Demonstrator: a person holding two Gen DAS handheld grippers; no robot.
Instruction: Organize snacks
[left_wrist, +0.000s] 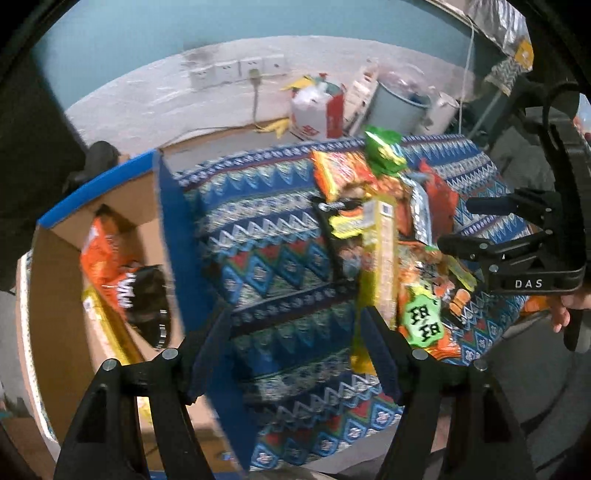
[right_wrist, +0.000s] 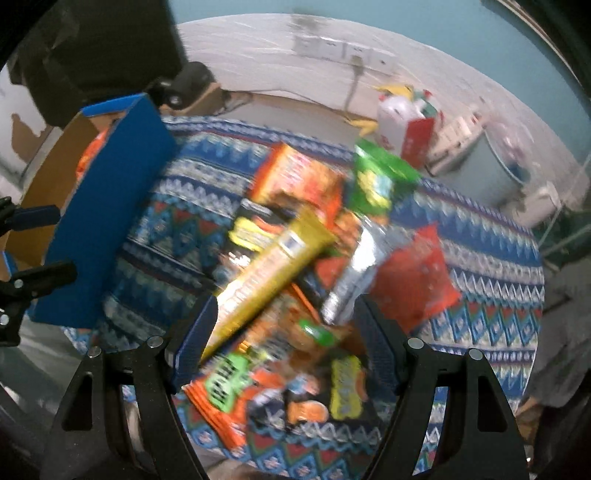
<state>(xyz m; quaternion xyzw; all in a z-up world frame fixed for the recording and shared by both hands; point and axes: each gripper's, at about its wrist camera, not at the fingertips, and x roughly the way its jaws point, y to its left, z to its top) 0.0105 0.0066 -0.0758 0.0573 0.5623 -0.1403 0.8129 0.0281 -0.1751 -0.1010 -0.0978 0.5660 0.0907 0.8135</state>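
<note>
A pile of snack packets (left_wrist: 399, 236) lies on a table with a blue patterned cloth (left_wrist: 266, 251). A long yellow box (left_wrist: 380, 266) lies on top of the pile; it also shows in the right wrist view (right_wrist: 269, 269). A blue cardboard box (left_wrist: 110, 266) at the left holds an orange and black bag (left_wrist: 118, 273). My left gripper (left_wrist: 295, 350) is open and empty above the cloth, its right finger near the yellow box. My right gripper (right_wrist: 284, 339) is open over the pile (right_wrist: 295, 295), empty; it also shows in the left wrist view (left_wrist: 480, 225).
The blue box (right_wrist: 103, 229) stands at the table's left edge. On the floor behind are a white and red bag (left_wrist: 317, 110), a grey bucket (left_wrist: 399, 107) and wall sockets (left_wrist: 236, 70) with a cable. The images are motion-blurred.
</note>
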